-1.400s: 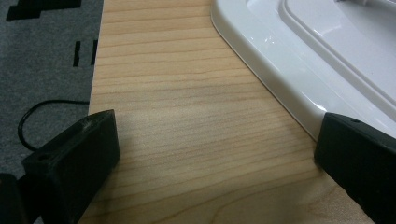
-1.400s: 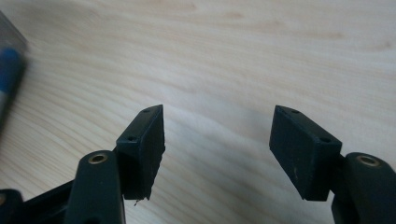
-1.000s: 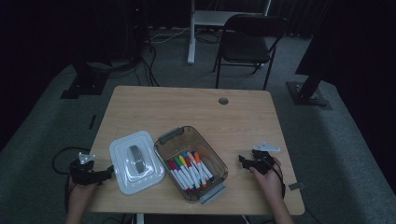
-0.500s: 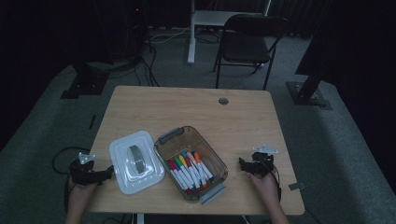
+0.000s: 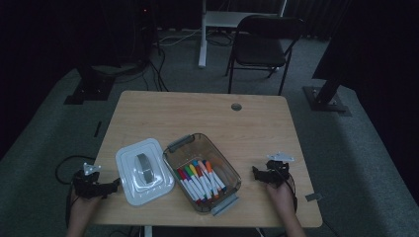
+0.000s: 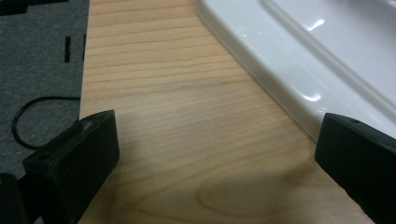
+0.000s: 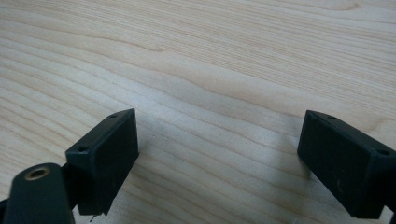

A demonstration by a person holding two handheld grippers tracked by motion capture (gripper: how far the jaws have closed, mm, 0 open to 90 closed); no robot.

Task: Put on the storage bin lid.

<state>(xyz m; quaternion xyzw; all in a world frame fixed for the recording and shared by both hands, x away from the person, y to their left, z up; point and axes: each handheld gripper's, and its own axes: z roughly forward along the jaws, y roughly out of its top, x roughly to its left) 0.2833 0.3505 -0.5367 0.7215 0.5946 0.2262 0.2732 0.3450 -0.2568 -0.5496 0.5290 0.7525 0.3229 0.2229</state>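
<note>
A clear plastic bin [image 5: 225, 168] holding several coloured markers [image 5: 198, 178] sits at the middle front of the wooden table [image 5: 197, 118]. Its white lid [image 5: 144, 170] lies flat just to its left. My left gripper [image 5: 116, 184] rests at the table's left front edge, jaws open and pointing at the lid. In the left gripper view the gripper [image 6: 215, 126] has bare wood between its jaws, and the lid's rim [image 6: 280, 79] runs past the right jaw. My right gripper [image 5: 256, 173], right of the bin, has just been opening. This gripper [image 7: 217, 119] stands wide open over bare wood.
A round cable hole [image 5: 236, 106] sits near the table's far edge. A dark folding chair [image 5: 262, 44] and a white desk leg [image 5: 201, 39] stand beyond the table. A black cable [image 5: 64, 165] loops on the carpet at the left.
The right gripper's jaws stand a little wider apart than a second ago. Both hands, the bin and the lid stay where they were.
</note>
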